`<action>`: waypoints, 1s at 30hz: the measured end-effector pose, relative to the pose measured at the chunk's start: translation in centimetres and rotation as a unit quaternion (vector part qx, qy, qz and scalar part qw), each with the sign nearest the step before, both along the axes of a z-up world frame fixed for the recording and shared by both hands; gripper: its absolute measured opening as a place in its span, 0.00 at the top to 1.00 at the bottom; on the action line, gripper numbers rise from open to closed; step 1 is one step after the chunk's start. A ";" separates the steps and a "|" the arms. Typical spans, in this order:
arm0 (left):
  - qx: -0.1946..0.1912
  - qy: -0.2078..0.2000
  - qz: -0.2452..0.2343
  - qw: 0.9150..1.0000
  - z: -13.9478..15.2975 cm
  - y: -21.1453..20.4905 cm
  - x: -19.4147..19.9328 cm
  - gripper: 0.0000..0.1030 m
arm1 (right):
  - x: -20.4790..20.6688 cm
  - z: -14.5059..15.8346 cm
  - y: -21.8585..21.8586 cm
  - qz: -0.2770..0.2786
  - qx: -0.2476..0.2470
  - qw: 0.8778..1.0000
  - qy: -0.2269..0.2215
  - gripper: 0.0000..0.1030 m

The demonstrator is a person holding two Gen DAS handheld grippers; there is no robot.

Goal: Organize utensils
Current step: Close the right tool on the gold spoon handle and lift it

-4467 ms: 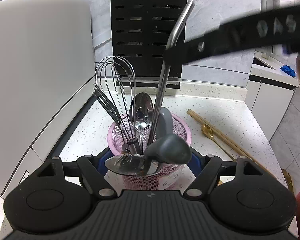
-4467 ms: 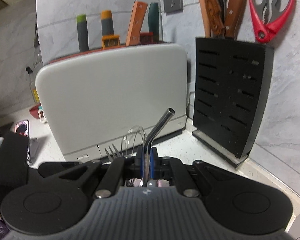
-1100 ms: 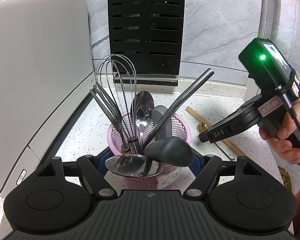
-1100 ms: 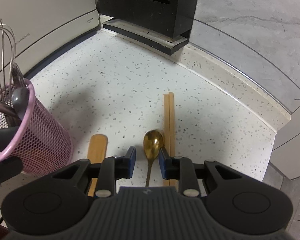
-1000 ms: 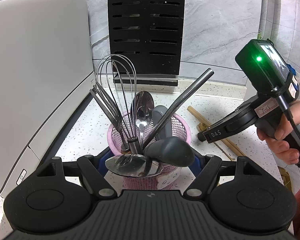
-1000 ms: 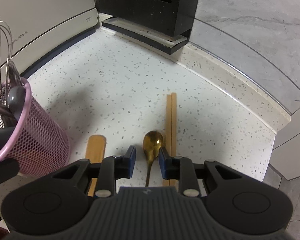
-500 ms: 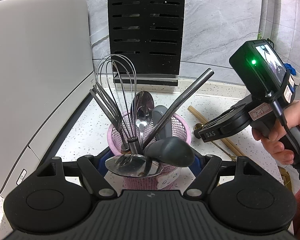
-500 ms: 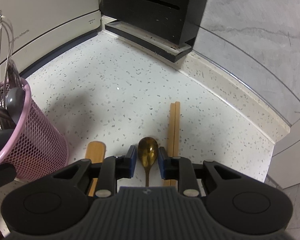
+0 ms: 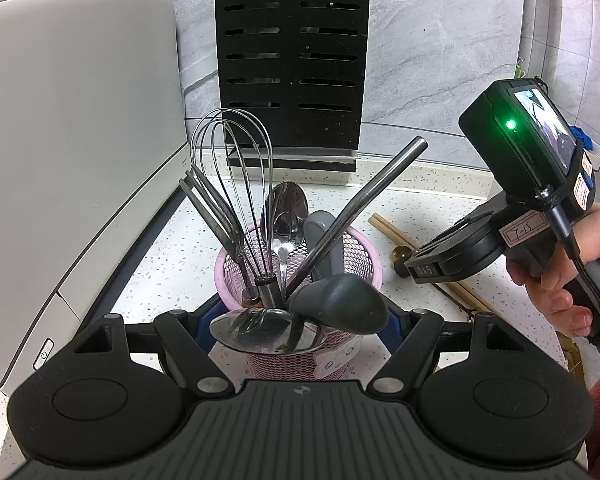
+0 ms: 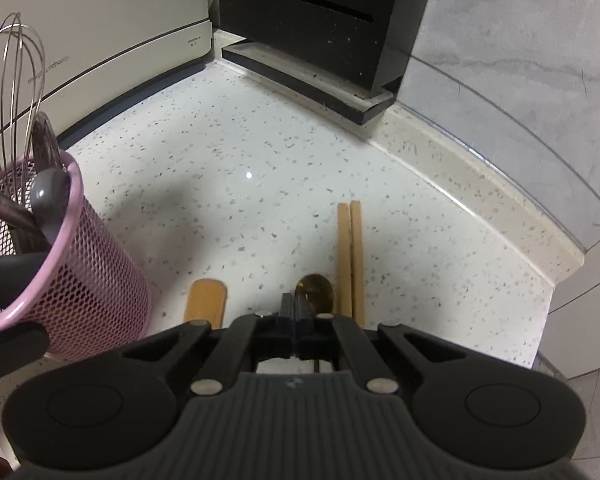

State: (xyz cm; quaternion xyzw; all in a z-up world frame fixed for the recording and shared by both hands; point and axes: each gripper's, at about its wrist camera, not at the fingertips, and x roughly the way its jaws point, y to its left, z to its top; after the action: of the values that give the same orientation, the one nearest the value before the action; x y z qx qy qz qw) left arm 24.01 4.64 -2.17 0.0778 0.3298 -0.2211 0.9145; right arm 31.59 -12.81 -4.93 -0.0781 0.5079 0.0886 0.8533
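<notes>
A pink mesh utensil holder sits between my left gripper's fingers, which press on both its sides. It holds a whisk, spoons, a steel straw and grey-handled tools. It also shows in the right wrist view. My right gripper is low over the counter with its jaws closed on the handle of a gold spoon. Wooden chopsticks lie just right of the spoon. A wooden spatula lies to its left.
A black knife block stands against the back wall. A large white appliance fills the left side. The speckled counter ends at a raised lip on the right. My right gripper shows in the left wrist view.
My right gripper moved down over the gold spoon and its jaws closed. The straw, held 4.5 s ago, now rests in the holder. The left gripper has not moved.
</notes>
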 end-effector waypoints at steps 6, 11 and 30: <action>0.000 0.000 0.000 1.000 0.0 0.0 0.0 0.15 | -0.3 0.8 -0.3 -0.002 0.027 1.000 -0.003 1.00; 0.000 0.000 0.000 1.000 0.0 0.0 0.0 0.15 | -1.2 2.5 -0.4 0.003 0.067 0.998 -0.020 1.00; 0.000 0.000 0.000 1.000 0.0 0.0 0.1 0.15 | -1.1 3.2 -1.6 0.001 0.104 0.994 -0.024 1.00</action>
State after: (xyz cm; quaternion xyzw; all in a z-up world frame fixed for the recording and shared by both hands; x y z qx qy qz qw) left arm 24.07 4.65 -2.16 0.0780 0.3302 -0.2212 0.9143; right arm 30.48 -14.36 -1.71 0.0083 0.4749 0.1394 0.8689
